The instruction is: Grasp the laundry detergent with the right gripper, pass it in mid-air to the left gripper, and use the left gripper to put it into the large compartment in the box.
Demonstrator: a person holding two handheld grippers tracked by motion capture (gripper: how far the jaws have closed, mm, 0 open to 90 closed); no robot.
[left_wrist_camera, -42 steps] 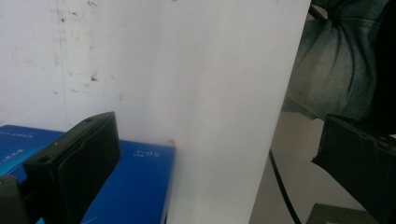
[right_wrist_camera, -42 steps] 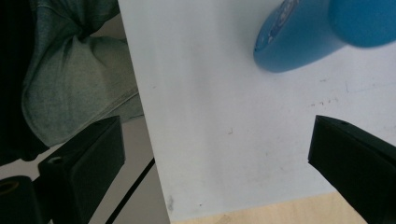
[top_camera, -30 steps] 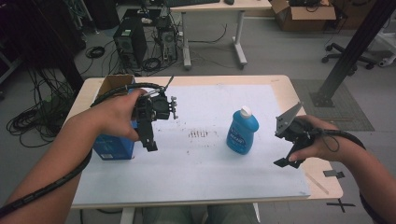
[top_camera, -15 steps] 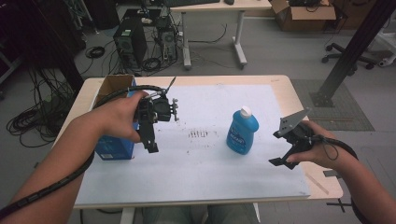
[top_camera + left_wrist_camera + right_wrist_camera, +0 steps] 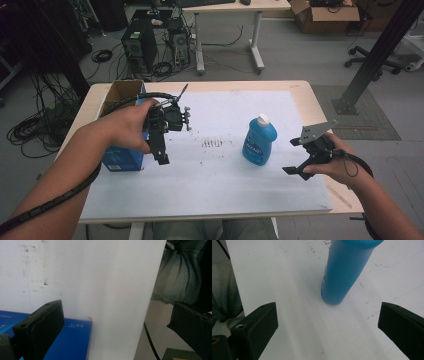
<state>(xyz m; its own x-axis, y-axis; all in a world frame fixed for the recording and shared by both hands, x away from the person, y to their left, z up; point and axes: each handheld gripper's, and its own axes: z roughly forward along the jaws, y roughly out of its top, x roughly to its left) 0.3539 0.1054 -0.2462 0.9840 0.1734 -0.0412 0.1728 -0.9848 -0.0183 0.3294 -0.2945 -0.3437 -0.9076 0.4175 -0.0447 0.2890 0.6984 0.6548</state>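
My left gripper (image 5: 161,150) hangs over the left part of the white sheet-covered wooden table (image 5: 215,195), jaws pointing down and spread wide, holding nothing. Just beside it, against the table's left edge, sits a blue cardboard box (image 5: 120,159), its corner showing by my left jaw in the left gripper view (image 5: 72,340). My right gripper (image 5: 300,160) hovers near the right edge, jaws wide apart and empty, aimed at the upright blue plastic bottle with a white cap (image 5: 259,141), standing right of the table's middle (image 5: 344,272), apart from both jaws
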